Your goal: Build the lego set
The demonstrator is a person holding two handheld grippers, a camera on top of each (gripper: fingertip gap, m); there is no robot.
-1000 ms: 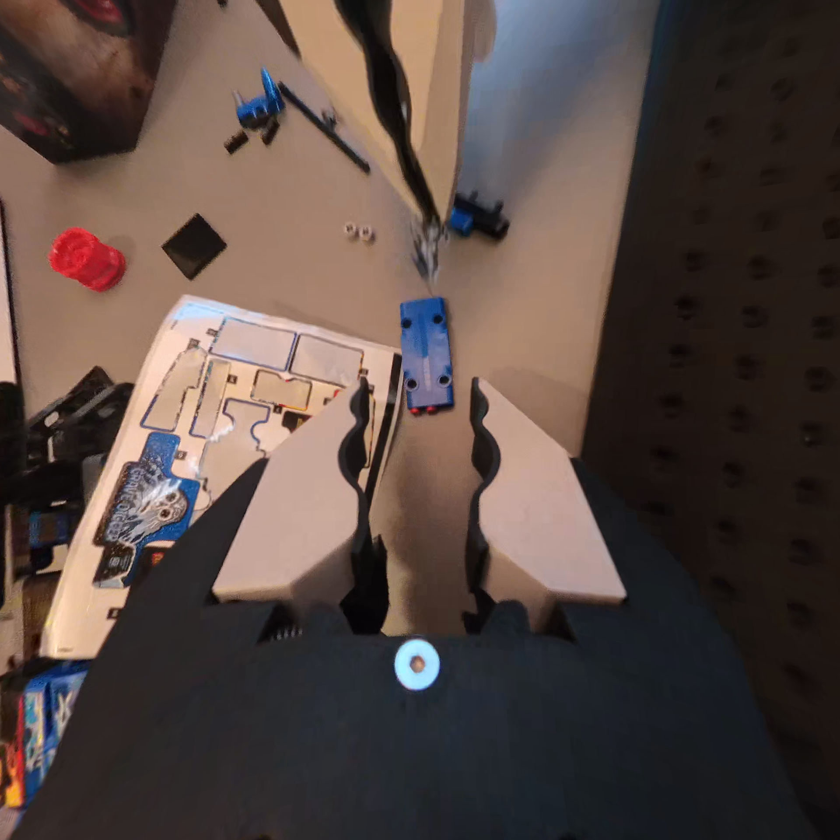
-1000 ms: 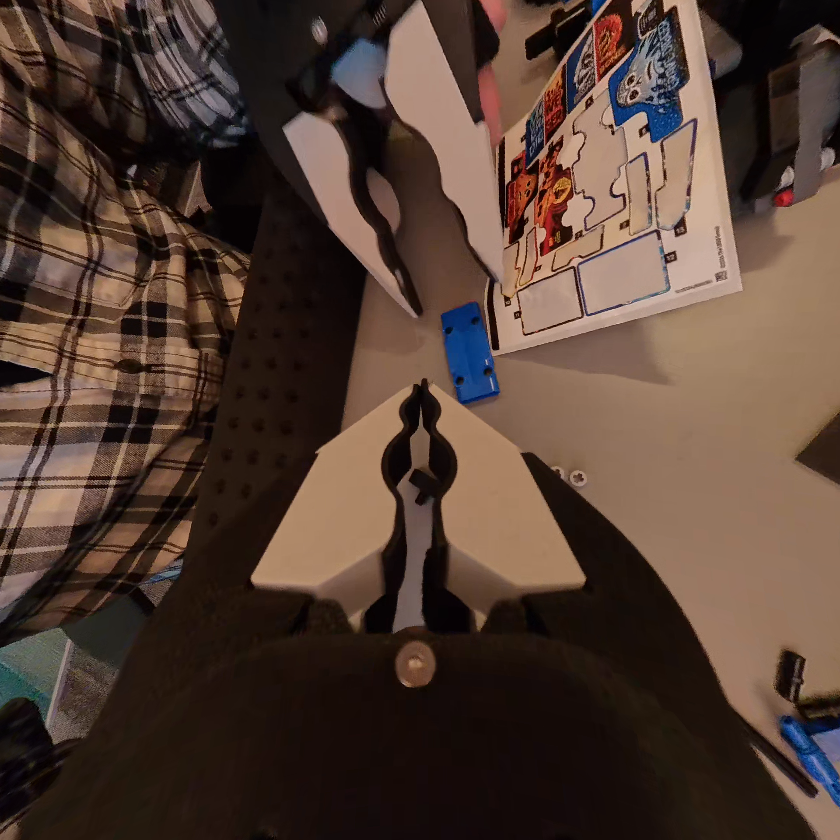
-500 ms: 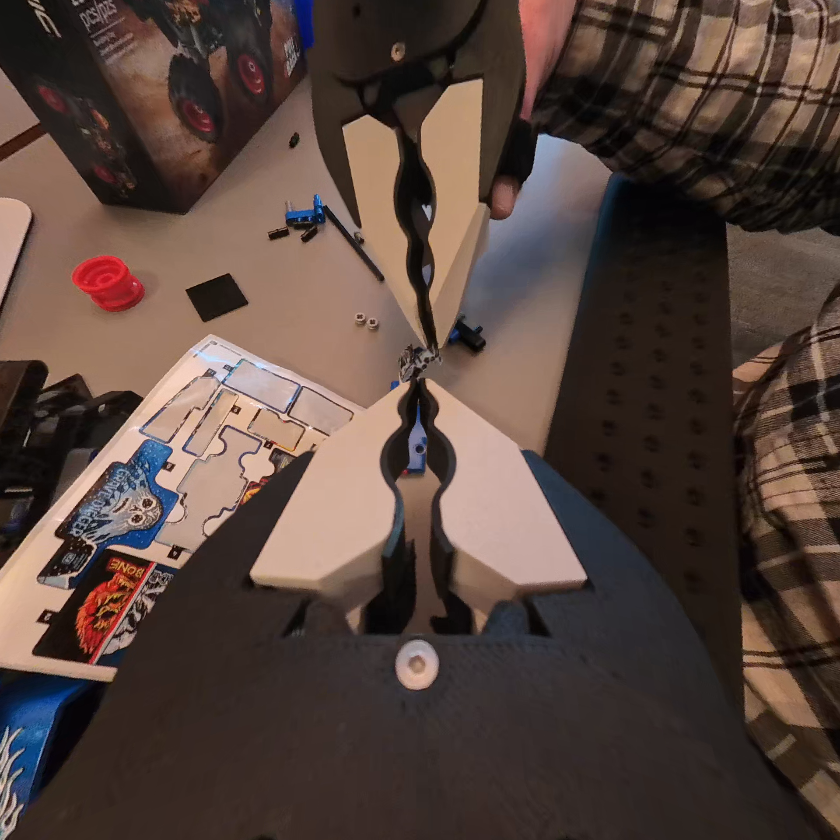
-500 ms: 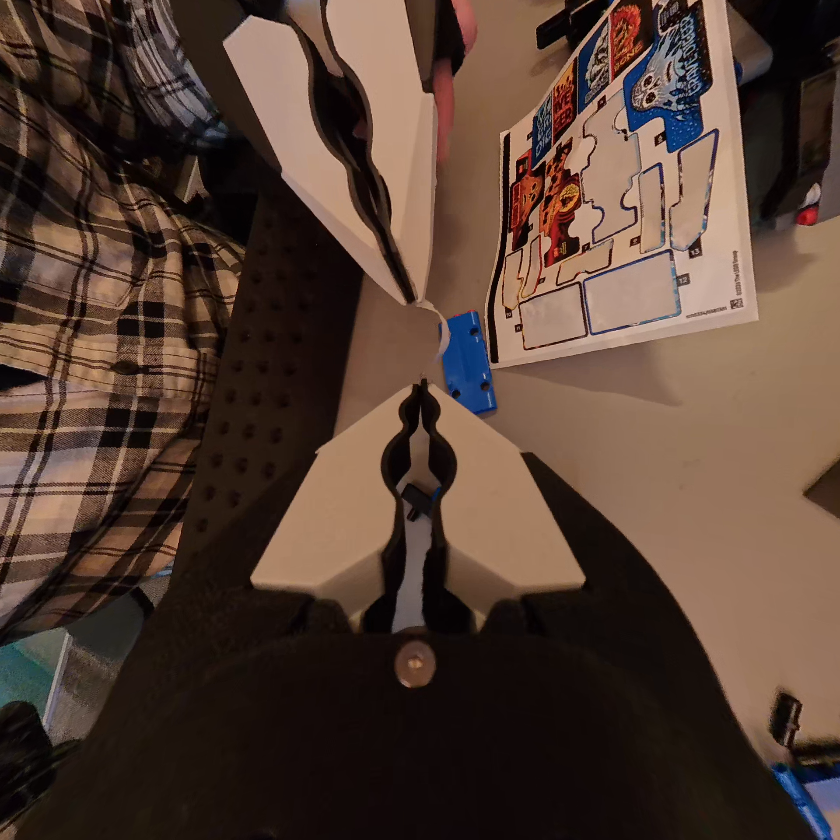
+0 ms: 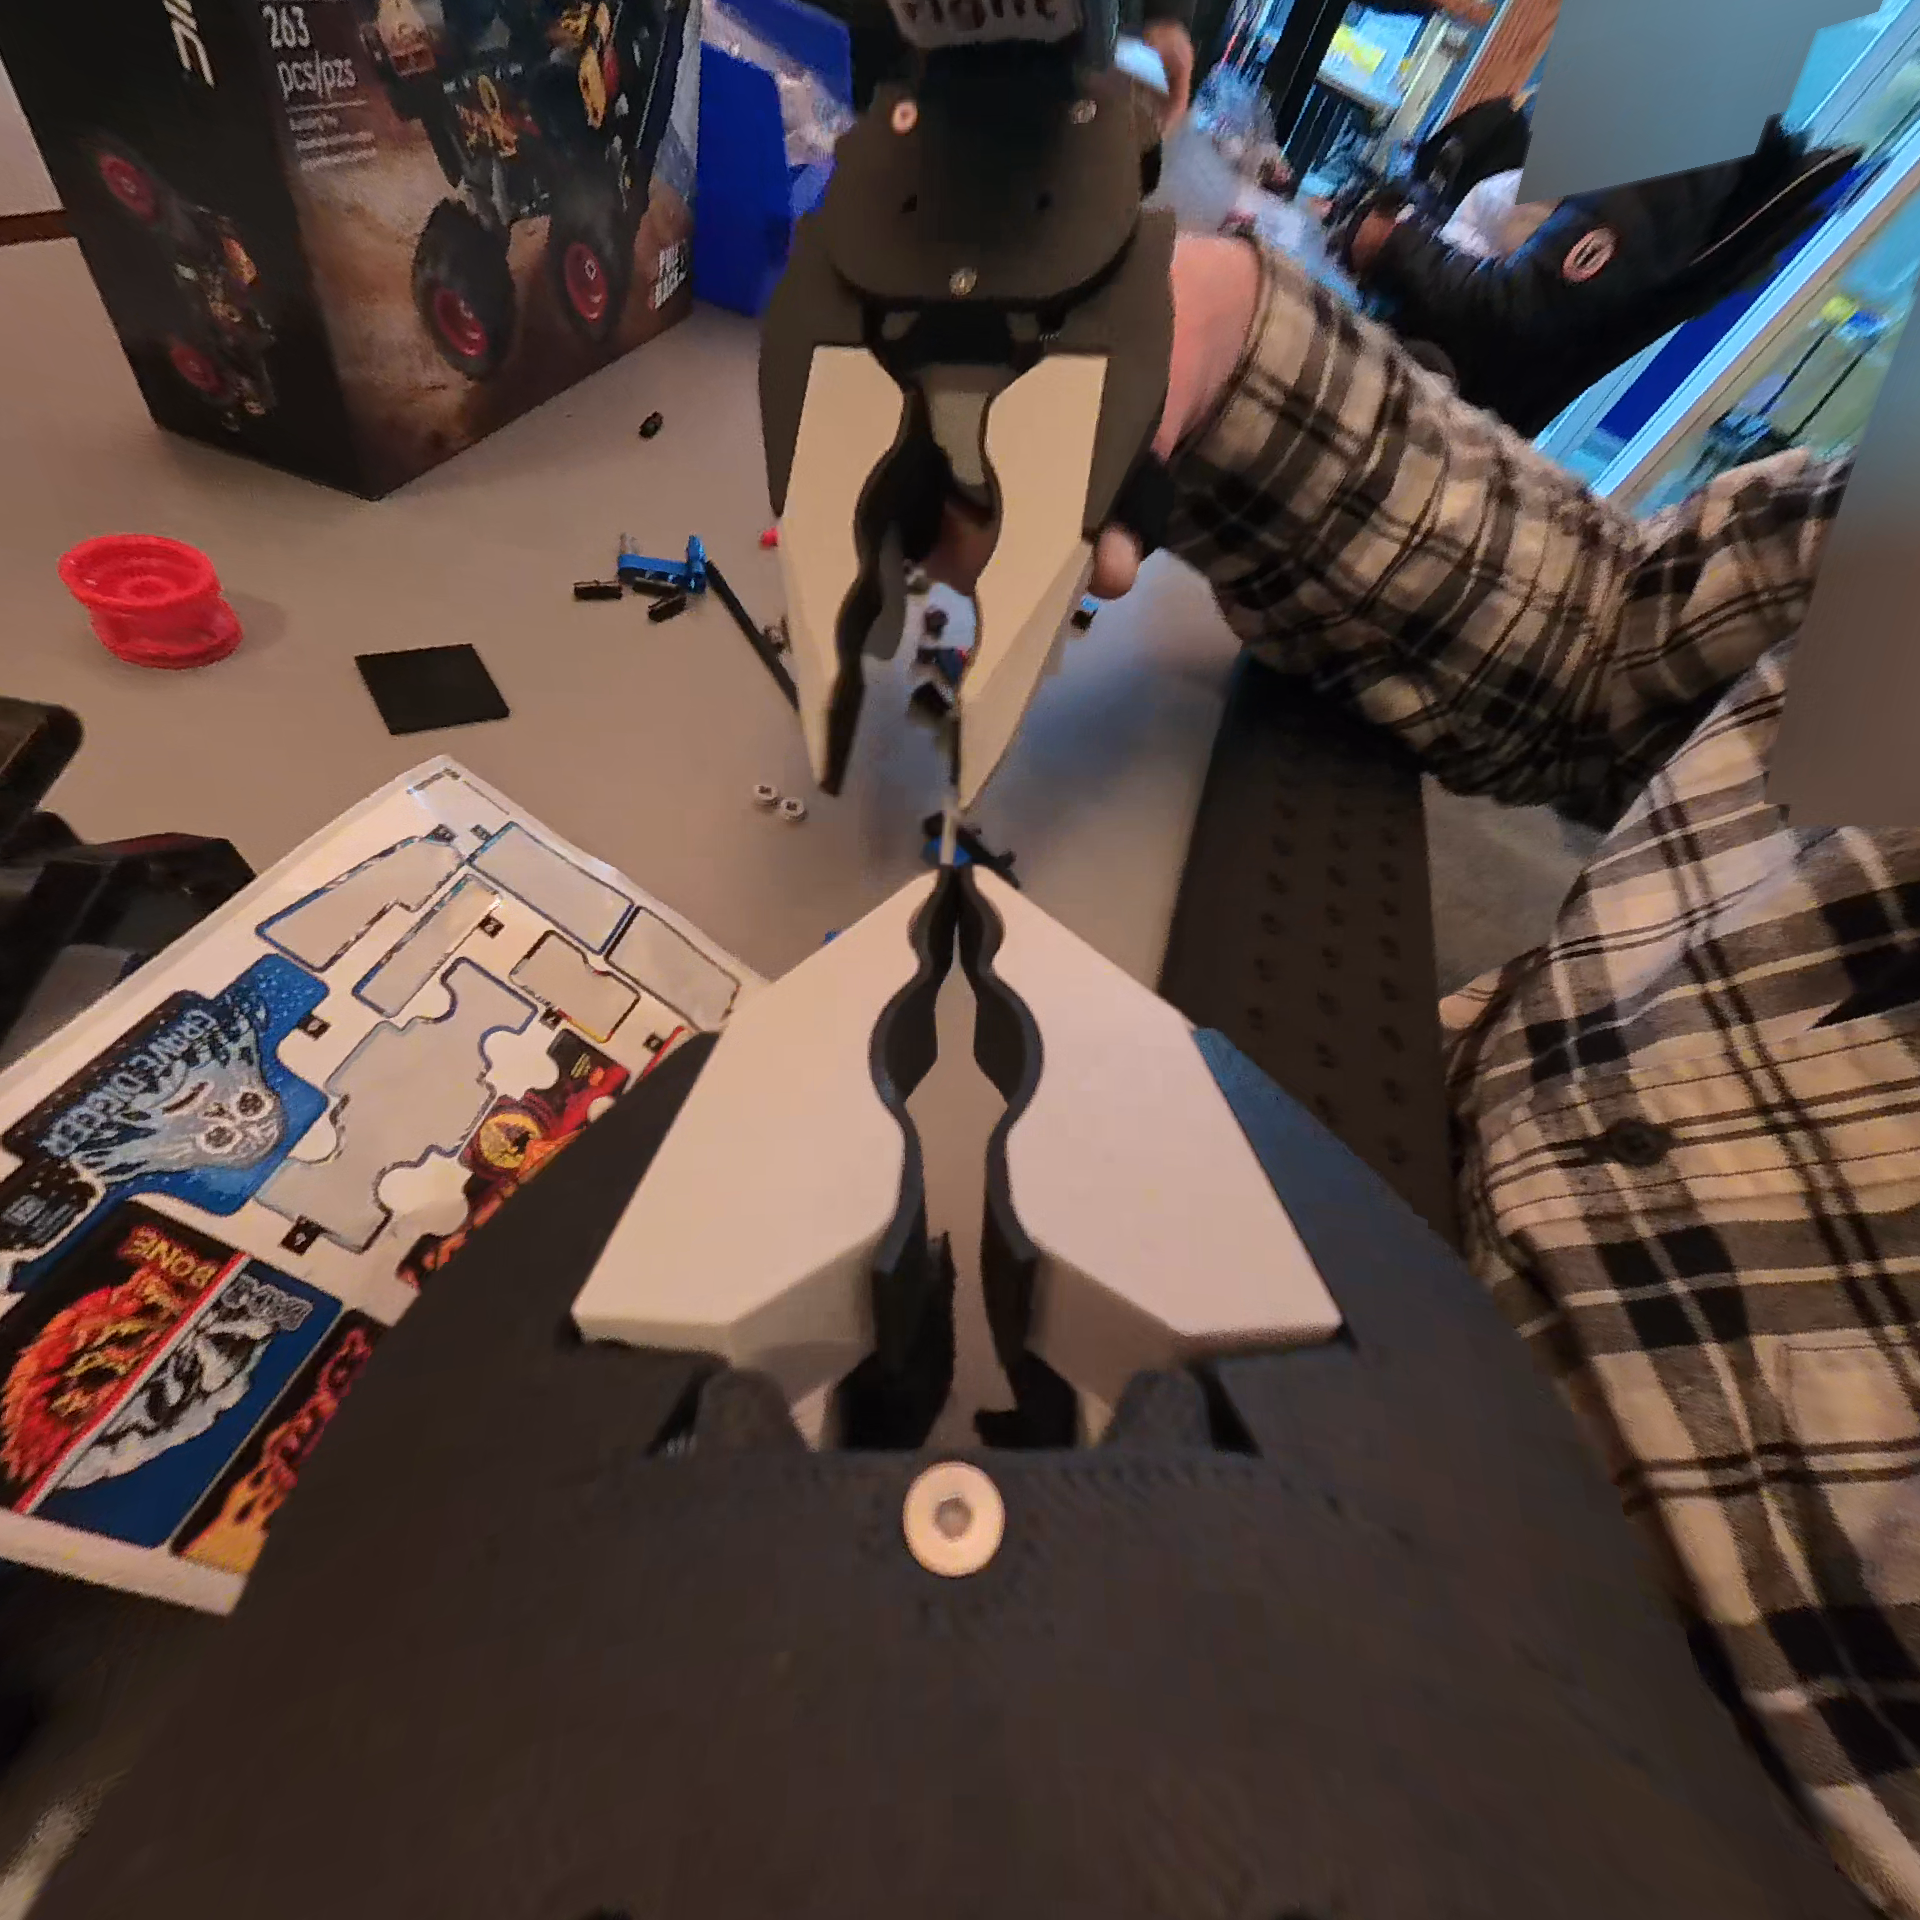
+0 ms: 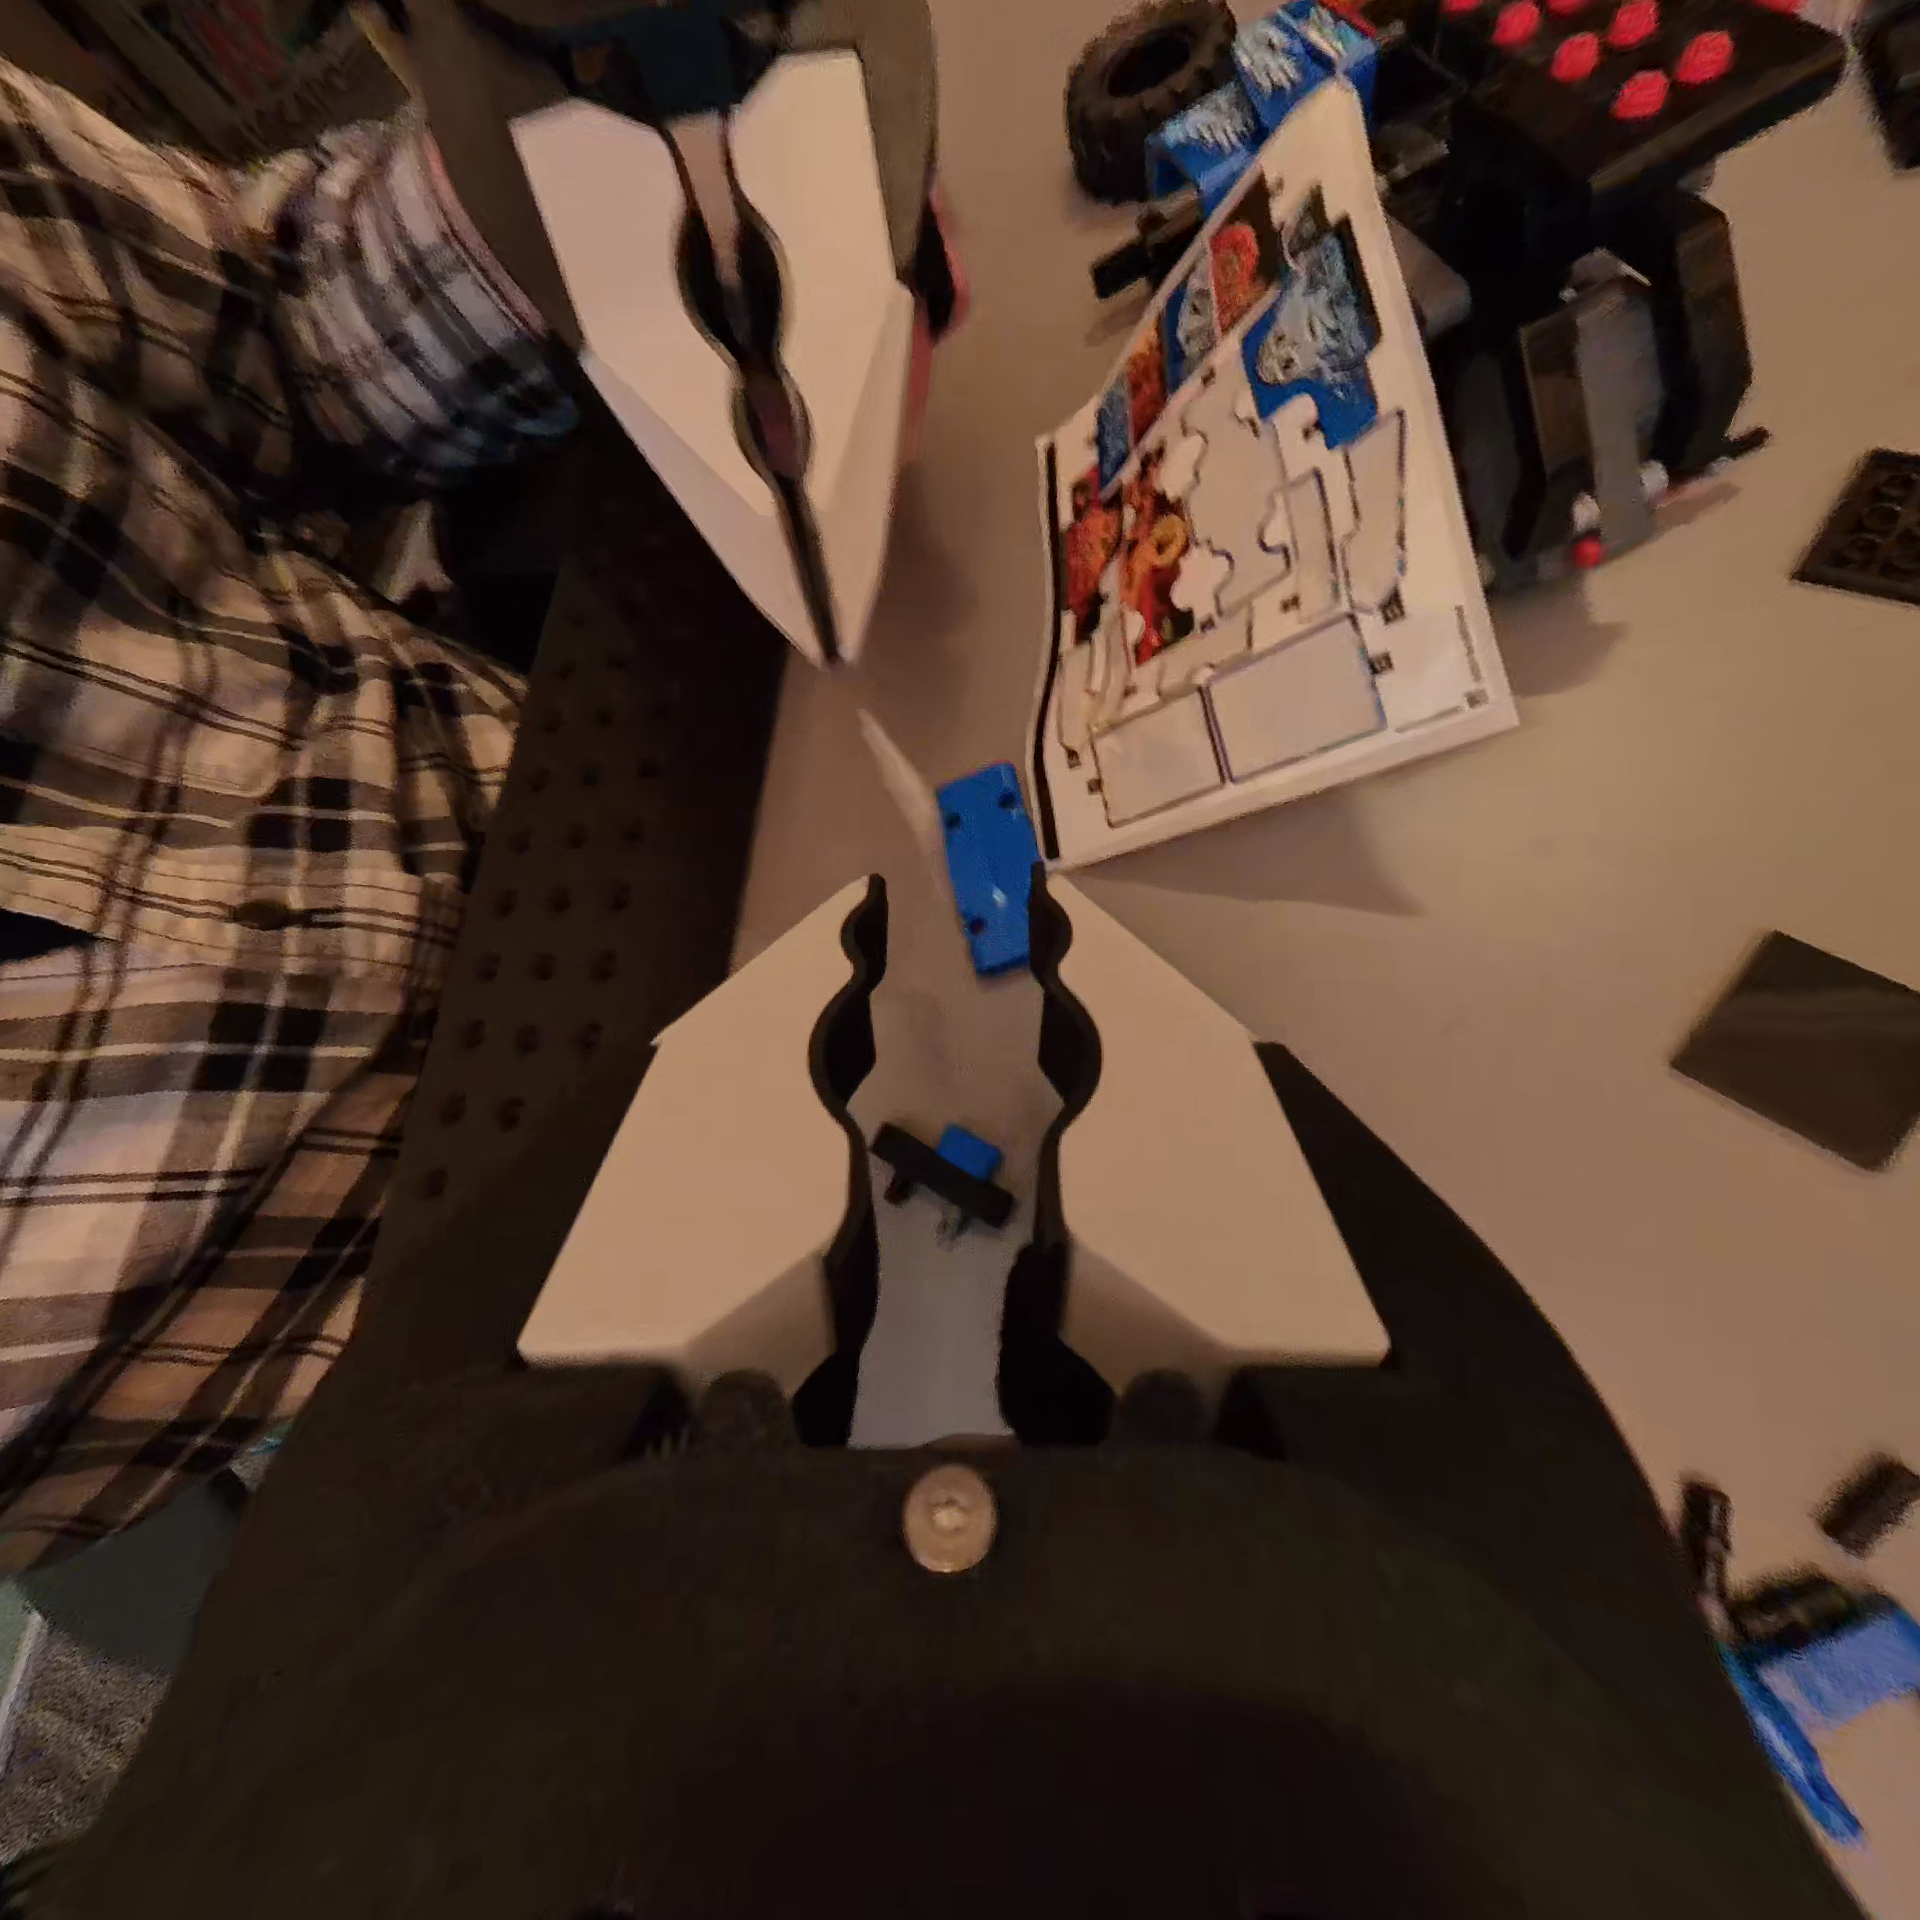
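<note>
Left hand-held gripper [image 5: 948, 883] [image 6: 831, 655]: fingers are pressed together, and a thin pale sticker [image 5: 949, 836] [image 6: 899, 779] appears to be pinched edge-on at the tips.
Right hand-held gripper [image 6: 956, 894] [image 5: 899, 790]: fingers are spread apart, with nothing held; it is pointed tip to tip at the left one.
Sticker position: it is seen in the small space between the two sets of tips, above the bench [image 5: 582, 790], just beside the blue plate [image 6: 987, 883].
Blue plate: a flat rectangular piece with small holes is laid on the bench, partly framed by the spread right fingertips and touching the edge of the sticker sheet [image 6: 1268, 623] [image 5: 343, 1039].
Small blue and black piece [image 6: 951, 1174]: it is seen on the bench between the right fingers, nearer the camera.
Sticker sheet: white, partly emptied, with blue, red and orange designs left on it.
Counts: one blue plate, one sticker sheet, one red wheel rim [image 5: 145, 597], one black square tile [image 5: 431, 686], two tiny grey rings [image 5: 779, 800], one set box [image 5: 364, 208].
</note>
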